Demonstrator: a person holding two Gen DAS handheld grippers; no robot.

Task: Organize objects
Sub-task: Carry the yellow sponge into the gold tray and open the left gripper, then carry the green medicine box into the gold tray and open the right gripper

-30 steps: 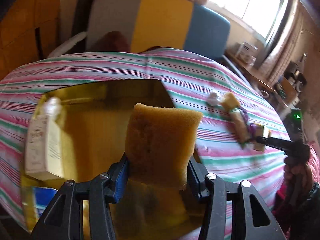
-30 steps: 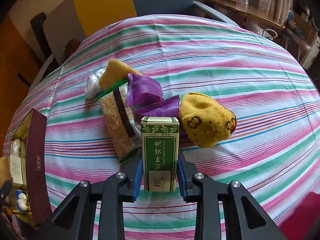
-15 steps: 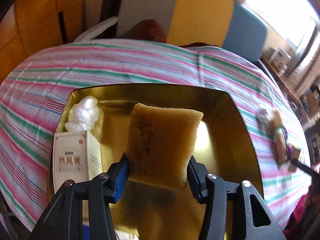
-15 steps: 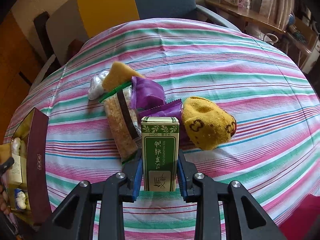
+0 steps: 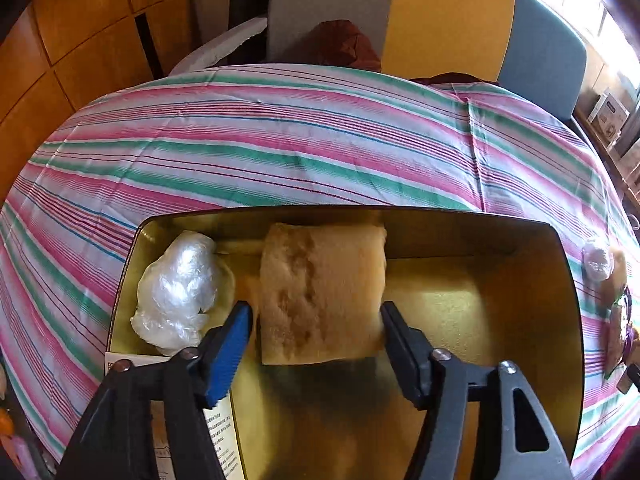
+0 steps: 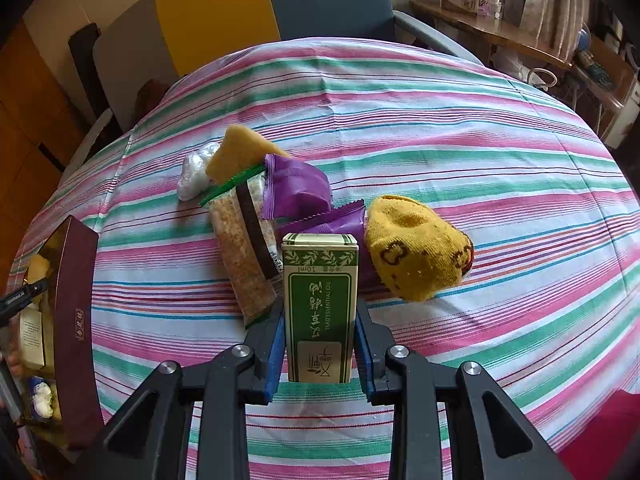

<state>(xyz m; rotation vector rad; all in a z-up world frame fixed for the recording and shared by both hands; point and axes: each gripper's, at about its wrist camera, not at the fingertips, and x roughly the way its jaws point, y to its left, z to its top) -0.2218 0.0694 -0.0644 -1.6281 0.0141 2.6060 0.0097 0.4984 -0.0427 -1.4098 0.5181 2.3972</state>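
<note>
a: which way does the sponge run?
b: its long side points away from the left gripper, toward the far wall of the gold tray. it lies in the tray between the jaws, which are opening; a gap shows at the blue left pad.
a: and the right one?
b: the right gripper is clamped on a green carton, upright above the striped cloth, upside-down print reading "tsao essential oil" and "10ml".
a: beside the sponge?
b: a crumpled clear plastic wad, on its left.
</note>
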